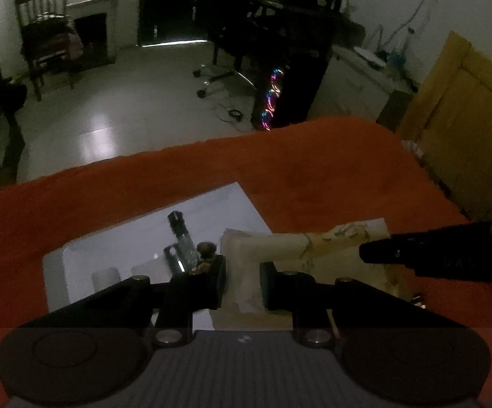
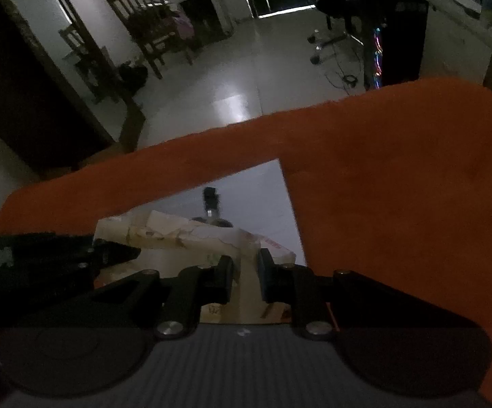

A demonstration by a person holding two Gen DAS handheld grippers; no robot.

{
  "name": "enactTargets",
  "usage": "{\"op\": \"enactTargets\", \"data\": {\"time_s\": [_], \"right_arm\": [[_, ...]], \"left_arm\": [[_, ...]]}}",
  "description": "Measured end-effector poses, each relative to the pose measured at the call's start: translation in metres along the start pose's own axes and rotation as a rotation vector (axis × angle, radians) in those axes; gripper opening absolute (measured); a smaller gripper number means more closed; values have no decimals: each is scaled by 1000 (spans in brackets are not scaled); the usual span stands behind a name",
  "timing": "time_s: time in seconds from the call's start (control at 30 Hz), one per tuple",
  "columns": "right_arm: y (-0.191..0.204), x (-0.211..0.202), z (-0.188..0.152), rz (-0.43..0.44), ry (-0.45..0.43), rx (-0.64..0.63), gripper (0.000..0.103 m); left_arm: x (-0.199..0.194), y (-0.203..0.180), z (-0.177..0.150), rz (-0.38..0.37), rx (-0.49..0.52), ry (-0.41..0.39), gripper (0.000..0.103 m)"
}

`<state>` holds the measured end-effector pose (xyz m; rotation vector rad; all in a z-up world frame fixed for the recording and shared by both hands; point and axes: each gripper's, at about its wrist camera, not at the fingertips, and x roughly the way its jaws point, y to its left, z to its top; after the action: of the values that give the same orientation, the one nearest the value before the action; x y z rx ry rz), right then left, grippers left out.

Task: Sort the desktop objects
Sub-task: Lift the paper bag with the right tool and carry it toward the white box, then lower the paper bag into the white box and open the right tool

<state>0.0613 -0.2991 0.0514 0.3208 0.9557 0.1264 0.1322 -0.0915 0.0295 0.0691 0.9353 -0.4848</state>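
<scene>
2 claws on one crumpled paper wrapper (image 1: pixel 314 248): left claw (image 1: pixel 242 282) pinches its left end, right claw (image 2: pixel 246 277) pinches its right end. Long axis spans between them, above the white sheet (image 1: pixel 212 210) on the orange bench (image 1: pixel 314 170).

a dim room in a home. it shows in the wooden chair (image 1: pixel 44 30), fireplace (image 1: pixel 93 30) and tiled floor (image 1: pixel 110 108) — plus a glowing computer tower (image 1: pixel 280 98).

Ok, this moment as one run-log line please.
left gripper: shut on cream bag | right gripper: shut on same bag | beneath: white sheet on orange cloth | lighting: dim
</scene>
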Motion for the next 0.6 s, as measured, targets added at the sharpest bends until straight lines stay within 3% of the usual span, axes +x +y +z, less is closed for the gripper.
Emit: {"op": "enactTargets", "data": {"time_s": [0.27, 0.6], "right_arm": [[31, -37, -34, 35, -6, -46, 17], [54, -30, -83, 50, 60, -112, 17]], "left_arm": [[-56, 0, -30, 16, -12, -26, 18], [-72, 8, -89, 39, -28, -8, 18]]}}
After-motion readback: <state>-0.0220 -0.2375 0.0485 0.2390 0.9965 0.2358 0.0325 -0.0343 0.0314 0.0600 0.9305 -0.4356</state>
